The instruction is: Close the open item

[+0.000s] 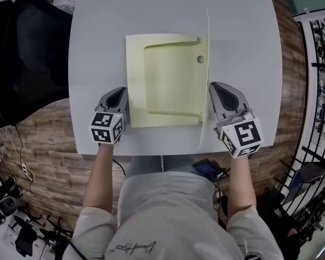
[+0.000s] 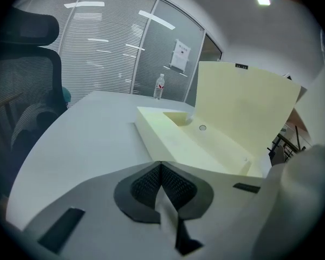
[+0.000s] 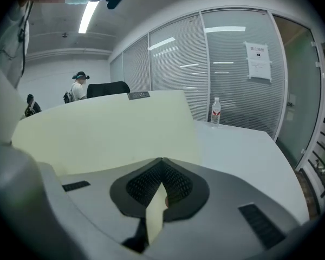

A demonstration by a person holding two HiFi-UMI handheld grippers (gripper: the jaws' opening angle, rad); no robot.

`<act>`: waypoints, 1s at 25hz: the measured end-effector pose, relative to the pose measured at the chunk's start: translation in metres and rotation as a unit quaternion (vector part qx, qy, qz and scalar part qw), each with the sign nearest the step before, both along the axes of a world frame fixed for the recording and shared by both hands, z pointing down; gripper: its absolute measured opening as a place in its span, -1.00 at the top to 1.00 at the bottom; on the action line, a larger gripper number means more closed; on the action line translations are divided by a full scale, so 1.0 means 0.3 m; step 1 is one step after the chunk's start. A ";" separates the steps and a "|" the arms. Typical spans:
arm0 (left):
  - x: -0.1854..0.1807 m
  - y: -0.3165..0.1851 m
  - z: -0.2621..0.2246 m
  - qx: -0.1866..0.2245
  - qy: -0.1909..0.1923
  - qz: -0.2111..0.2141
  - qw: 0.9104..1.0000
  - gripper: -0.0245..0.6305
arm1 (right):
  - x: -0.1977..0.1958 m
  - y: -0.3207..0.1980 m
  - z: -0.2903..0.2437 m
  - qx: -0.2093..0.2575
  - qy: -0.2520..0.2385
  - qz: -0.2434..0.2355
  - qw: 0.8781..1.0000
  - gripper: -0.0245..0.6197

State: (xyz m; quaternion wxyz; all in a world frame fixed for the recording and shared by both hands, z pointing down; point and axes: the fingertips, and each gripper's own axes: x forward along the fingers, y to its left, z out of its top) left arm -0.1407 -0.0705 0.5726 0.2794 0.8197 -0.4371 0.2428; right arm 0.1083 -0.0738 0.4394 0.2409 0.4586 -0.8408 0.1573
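Note:
A pale yellow box (image 1: 135, 80) lies open on the white table (image 1: 97, 37). Its lid (image 1: 207, 64) stands upright along the box's right side and shows edge-on from the head view. My left gripper (image 1: 118, 93) rests at the box's near left corner, jaws shut with nothing between them. My right gripper (image 1: 219, 88) sits just right of the lid's near end, also shut and holding nothing. In the left gripper view the left gripper (image 2: 161, 167) points along the tray (image 2: 168, 140), with the lid (image 2: 244, 107) rising at right. The right gripper (image 3: 161, 164) faces the lid's outer face (image 3: 108, 129).
A black office chair (image 1: 27, 53) stands left of the table. A water bottle (image 2: 160, 86) stands at the table's far end, bottle (image 3: 216, 111) also to the right of the lid. Glass partitions lie beyond. A metal rack (image 1: 322, 64) is at far right. The table's near edge runs just behind both grippers.

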 end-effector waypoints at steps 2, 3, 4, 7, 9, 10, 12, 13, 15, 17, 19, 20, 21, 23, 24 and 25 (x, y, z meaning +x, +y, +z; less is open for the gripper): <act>0.022 0.000 -0.007 0.002 0.002 0.002 1.000 0.90 | -0.019 0.002 0.002 0.000 0.012 -0.010 1.000 0.88; 0.033 -0.001 -0.009 0.003 0.004 0.002 1.000 0.90 | -0.028 0.002 0.006 -0.001 0.019 -0.016 1.000 0.88; 0.041 -0.002 -0.010 0.003 0.006 0.002 1.000 0.90 | -0.039 0.002 0.011 -0.001 0.025 -0.021 0.999 0.88; 0.060 -0.004 -0.007 0.003 0.013 0.005 1.000 0.90 | -0.073 0.002 0.030 -0.004 0.044 -0.033 0.998 0.88; 0.071 -0.007 -0.005 0.003 0.016 0.009 1.000 0.90 | -0.092 0.004 0.042 -0.009 0.054 -0.039 0.998 0.88; 0.076 -0.010 -0.004 0.003 0.018 0.009 1.000 0.90 | -0.103 0.004 0.048 -0.012 0.059 -0.042 0.997 0.88; 0.083 -0.018 -0.002 0.003 0.021 0.008 1.000 0.90 | -0.129 0.004 0.061 -0.019 0.066 -0.050 0.996 0.88; 0.087 -0.022 0.000 0.003 0.022 0.008 1.000 0.90 | -0.140 0.005 0.069 -0.022 0.071 -0.054 0.996 0.89; 0.097 -0.027 0.001 0.004 0.025 0.007 1.000 0.90 | -0.154 0.006 0.089 -0.026 0.086 -0.063 0.994 0.88; 0.104 -0.027 0.002 0.004 0.026 0.008 1.000 0.90 | -0.167 0.011 0.110 -0.032 0.098 -0.070 0.992 0.88; 0.111 -0.025 0.005 0.004 0.026 0.010 1.000 0.90 | -0.181 0.015 0.131 -0.038 0.106 -0.076 0.991 0.88; 0.116 -0.026 0.006 0.004 0.027 0.012 1.000 0.90 | -0.185 0.016 0.140 -0.042 0.109 -0.078 0.990 0.88; 0.120 -0.027 0.006 0.004 0.027 0.012 1.000 0.90 | -0.188 0.016 0.147 -0.045 0.112 -0.080 0.989 0.88; 0.128 -0.031 0.005 0.003 0.028 0.012 1.000 0.90 | -0.193 0.016 0.158 -0.050 0.116 -0.084 0.988 0.88; 0.130 -0.033 0.005 0.003 0.029 0.012 1.000 0.90 | -0.196 0.017 0.164 -0.053 0.119 -0.086 0.988 0.88; 0.132 -0.035 0.006 0.003 0.030 0.011 0.999 0.90 | -0.200 0.017 0.171 -0.055 0.122 -0.089 0.987 0.88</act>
